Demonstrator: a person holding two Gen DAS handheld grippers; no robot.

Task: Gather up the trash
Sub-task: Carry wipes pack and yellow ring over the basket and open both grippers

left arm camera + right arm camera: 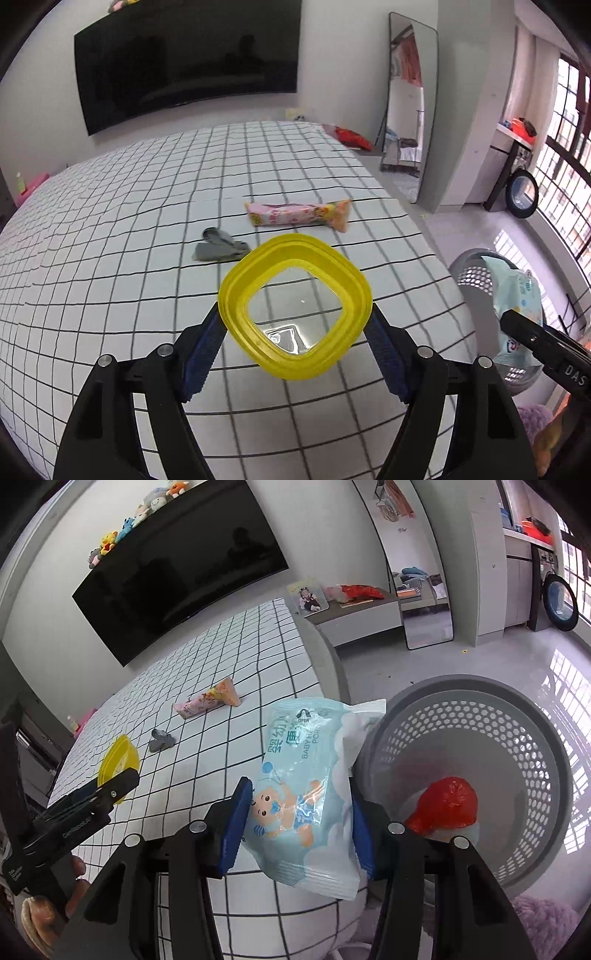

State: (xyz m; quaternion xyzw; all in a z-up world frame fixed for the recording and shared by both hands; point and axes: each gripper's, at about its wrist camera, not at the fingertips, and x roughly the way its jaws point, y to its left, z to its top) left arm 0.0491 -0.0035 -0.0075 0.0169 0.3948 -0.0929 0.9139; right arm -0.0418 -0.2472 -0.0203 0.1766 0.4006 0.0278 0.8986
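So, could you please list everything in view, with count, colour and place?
lid: one, yellow, in the left gripper
wipes pack: one, pale blue, in the right gripper
snack wrapper: one, pink, on the bed
grey scrap: one, on the bed by the wrapper
bed: one, white with black grid
basket: one, grey, on the floor beside the bed
red bag: one, inside the basket
TV: one, black, on the wall
mirror: one, leaning on the wall
left gripper: black, blue pads, shut on the lid
right gripper: black, blue pads, shut on the pack
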